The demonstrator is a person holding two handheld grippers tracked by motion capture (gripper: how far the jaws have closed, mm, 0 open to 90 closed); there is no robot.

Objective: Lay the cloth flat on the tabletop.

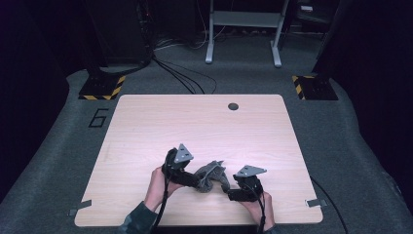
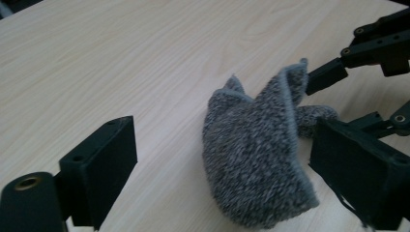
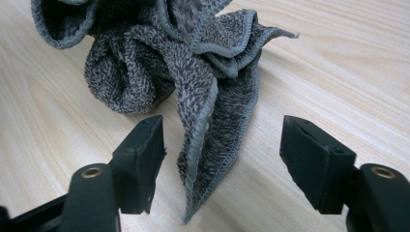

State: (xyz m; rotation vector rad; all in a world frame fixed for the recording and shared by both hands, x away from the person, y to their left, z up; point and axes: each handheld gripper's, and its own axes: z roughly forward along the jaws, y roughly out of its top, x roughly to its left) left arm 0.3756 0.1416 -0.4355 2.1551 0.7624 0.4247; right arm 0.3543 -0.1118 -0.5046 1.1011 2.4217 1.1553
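Grey terry cloth, crumpled into a loose heap, is seen near the front edge of a pale wooden table, flanked by two hand-held grippers. A hanging corner of the cloth is straddled by the spread jaws of the right gripper, not yet pinched, apparently so it can be lifted and opened out. The left gripper is held wide around the bundle's other side, pads clear of it. Farther off, a cable port, floor cables and a metal frame are visible; nothing obstructs.
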